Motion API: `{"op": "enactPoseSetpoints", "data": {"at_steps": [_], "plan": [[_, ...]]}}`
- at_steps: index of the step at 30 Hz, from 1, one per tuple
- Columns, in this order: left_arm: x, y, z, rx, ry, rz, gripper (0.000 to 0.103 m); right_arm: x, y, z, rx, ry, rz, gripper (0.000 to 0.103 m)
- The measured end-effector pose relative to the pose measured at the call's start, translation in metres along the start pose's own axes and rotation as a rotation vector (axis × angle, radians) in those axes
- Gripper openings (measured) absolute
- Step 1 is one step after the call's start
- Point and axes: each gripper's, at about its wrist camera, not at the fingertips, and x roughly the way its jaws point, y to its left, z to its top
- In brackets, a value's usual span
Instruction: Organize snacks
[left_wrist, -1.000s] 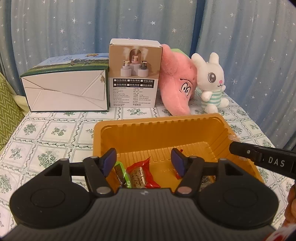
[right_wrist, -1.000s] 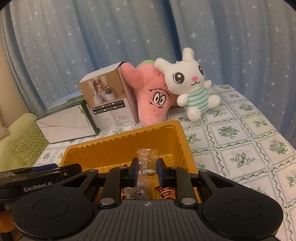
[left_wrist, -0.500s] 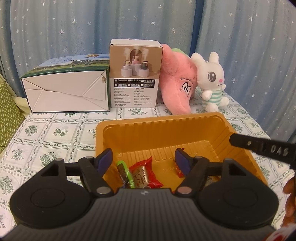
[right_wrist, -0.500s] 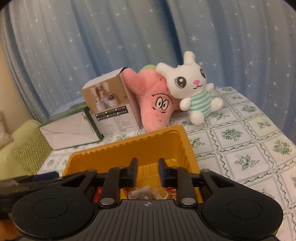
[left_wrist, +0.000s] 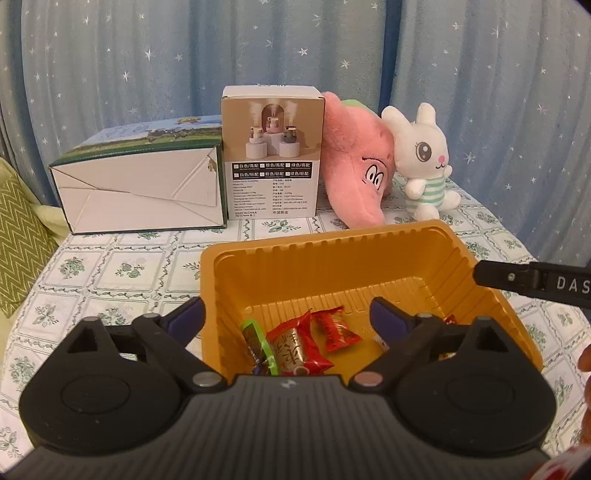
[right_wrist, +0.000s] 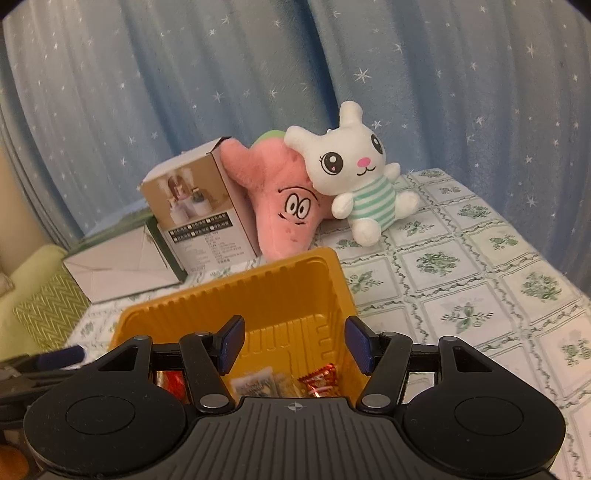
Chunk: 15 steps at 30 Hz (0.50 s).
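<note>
Covering the whole scene, the floral tablecloth (left_wrist: 122, 273) carries everything you are working with, and beyond it the starry curtain (left_wrist: 147, 66) closes off the back. Next in size come the boxes and plush toys along the far edge, well apart from your tools. Nearer you, the orange tray (left_wrist: 332, 254) sits beneath both grippers, and it is where the snacks now lie.

Your left gripper (left_wrist: 286, 314) is spreading to nearly its full width, its jaws opening with nothing clamped; a second ago they stood much narrower over the same spot. The red wrapped candy (left_wrist: 295, 349), a smaller red packet (left_wrist: 338, 328) and a green-edged bar (left_wrist: 258, 341) rest loose on the tray floor below it.

Your right gripper (right_wrist: 293, 343) is also opening, about halfway now. A second ago it pinched a clear snack packet; that packet (right_wrist: 258, 384) appears to have dropped into the tray beside a red-foil sweet (right_wrist: 319, 380), free of the pads.

Both releases look finished, so these pieces count as stowed. No loose snacks show on the cloth in either view, so you may be near the end, though the table close to you is hidden by the tools.
</note>
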Motion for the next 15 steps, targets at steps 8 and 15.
{"op": "enactPoseSetpoints", "data": {"at_steps": [8,15], "plan": [[-0.032,-0.005,-0.005,0.002,-0.024,0.008,0.103,-0.035,0.0,-0.004,-0.011,0.002,-0.012,0.077],[-0.081,-0.01,-0.027,0.013,-0.037,-0.004,0.103,-0.079,0.005,-0.029,-0.041,0.034,-0.016,0.078]]}}
